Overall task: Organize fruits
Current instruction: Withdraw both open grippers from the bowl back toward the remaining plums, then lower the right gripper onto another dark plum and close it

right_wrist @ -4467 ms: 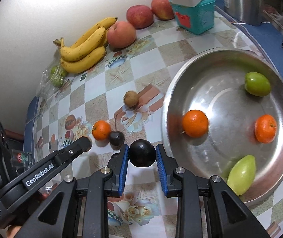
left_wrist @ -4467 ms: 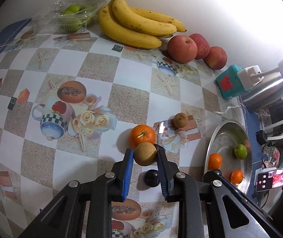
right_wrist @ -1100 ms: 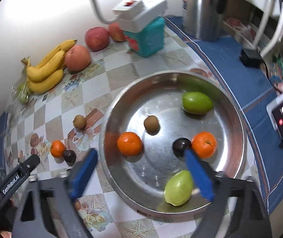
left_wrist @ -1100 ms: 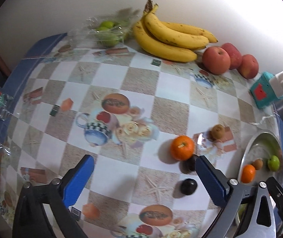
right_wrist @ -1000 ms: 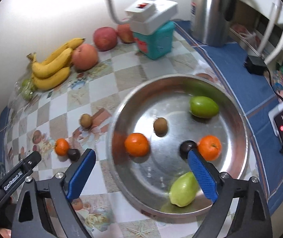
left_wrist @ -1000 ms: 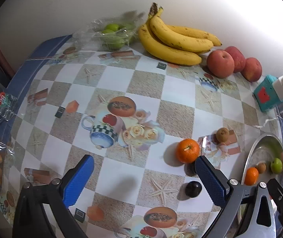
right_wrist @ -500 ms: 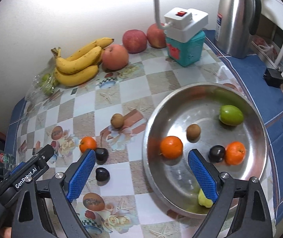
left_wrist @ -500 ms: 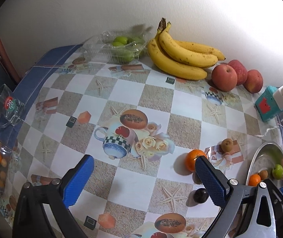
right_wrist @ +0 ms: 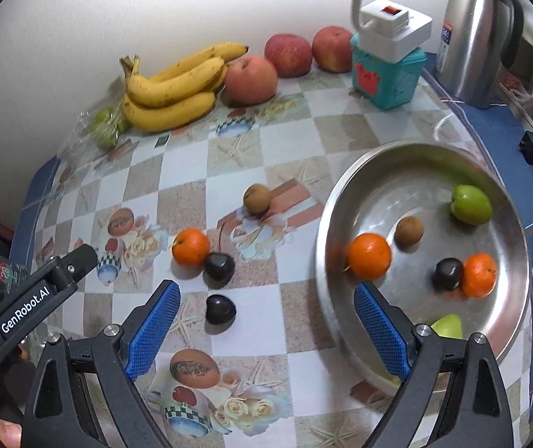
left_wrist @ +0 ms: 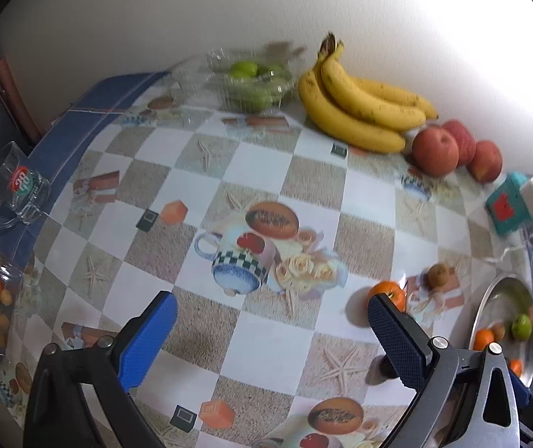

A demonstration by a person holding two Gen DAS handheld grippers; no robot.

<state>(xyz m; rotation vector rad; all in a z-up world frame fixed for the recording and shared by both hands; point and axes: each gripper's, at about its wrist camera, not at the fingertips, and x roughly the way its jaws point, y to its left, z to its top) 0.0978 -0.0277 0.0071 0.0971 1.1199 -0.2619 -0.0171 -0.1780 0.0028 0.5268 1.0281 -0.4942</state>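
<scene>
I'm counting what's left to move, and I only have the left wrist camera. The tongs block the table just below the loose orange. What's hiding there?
Observer: Two dark fruits. The first dark fruit sits right beside the loose orange; the second dark fruit lies nearer the right tongs.
Operator: Any dark one in the bowl already?
Observer: Yes, a third dark fruit lies in the bowl, next to the far orange.
Operator: Are the right tongs carrying anything?
Observer: No, they are open and empty.
</scene>
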